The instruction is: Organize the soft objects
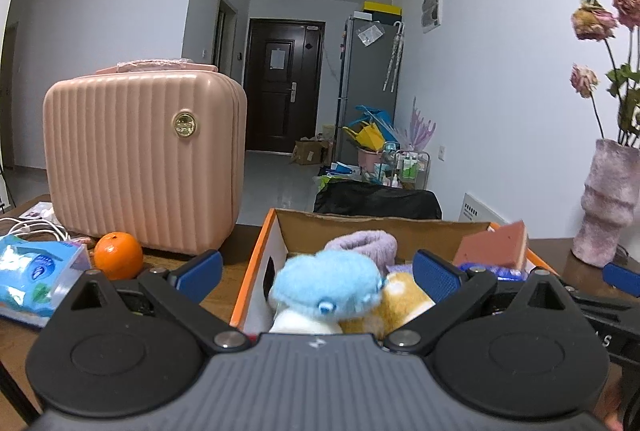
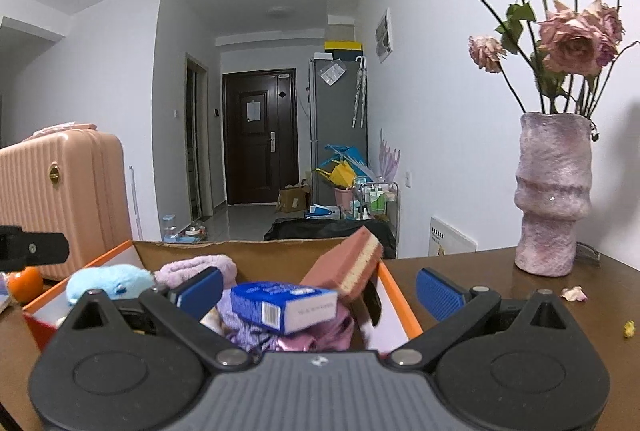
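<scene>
An orange-edged cardboard box [image 1: 256, 263] [image 2: 400, 295] sits on the brown table. It holds a blue plush toy [image 1: 326, 287] [image 2: 108, 281], a yellow plush [image 1: 404, 297], a lilac fuzzy roll [image 1: 362, 245] [image 2: 196, 267], a pink sponge [image 1: 494, 245] [image 2: 348, 267], a blue tissue pack [image 2: 282, 305] and purple cloth [image 2: 308, 337]. My left gripper [image 1: 318, 273] is open and empty, its jaws either side of the blue plush. My right gripper [image 2: 320, 289] is open and empty over the box's right end.
A pink suitcase [image 1: 144, 159] stands at the left with an orange [image 1: 118, 255], a blue wipes pack [image 1: 36, 271] and white cables [image 1: 32, 227] in front. A pink vase of dried roses [image 2: 552, 195] stands at the right, with petals [image 2: 574, 293] on the table.
</scene>
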Motion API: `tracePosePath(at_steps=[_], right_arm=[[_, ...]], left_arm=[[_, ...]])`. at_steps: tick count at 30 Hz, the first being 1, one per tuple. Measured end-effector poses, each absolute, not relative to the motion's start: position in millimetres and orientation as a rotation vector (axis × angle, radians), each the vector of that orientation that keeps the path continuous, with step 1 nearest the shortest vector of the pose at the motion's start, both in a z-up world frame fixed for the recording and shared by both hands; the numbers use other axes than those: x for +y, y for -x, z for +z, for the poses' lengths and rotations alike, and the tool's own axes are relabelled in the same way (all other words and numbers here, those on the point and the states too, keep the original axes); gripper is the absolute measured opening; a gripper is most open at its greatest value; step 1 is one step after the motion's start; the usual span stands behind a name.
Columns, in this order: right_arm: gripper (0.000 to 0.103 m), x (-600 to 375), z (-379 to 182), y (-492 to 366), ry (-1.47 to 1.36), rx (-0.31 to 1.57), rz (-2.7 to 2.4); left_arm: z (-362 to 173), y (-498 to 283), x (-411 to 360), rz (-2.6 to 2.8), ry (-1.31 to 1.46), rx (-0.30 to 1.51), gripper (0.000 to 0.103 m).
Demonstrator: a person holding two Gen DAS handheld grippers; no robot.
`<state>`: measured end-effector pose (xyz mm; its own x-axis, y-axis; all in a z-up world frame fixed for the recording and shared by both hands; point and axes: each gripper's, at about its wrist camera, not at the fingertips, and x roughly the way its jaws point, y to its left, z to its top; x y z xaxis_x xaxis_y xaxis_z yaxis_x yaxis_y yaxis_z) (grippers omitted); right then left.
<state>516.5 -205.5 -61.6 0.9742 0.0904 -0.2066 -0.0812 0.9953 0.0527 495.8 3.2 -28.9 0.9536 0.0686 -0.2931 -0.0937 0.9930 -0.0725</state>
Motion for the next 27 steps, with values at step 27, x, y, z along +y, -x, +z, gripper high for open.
tracePosePath(at_steps=[27], right_arm=[[0.103,-232.6,-59.6,-366.2,-0.027,0.256,0.119]], left_arm=[[-34.6,-345.9,3.4,0.035,0.039,0.324,0.103]])
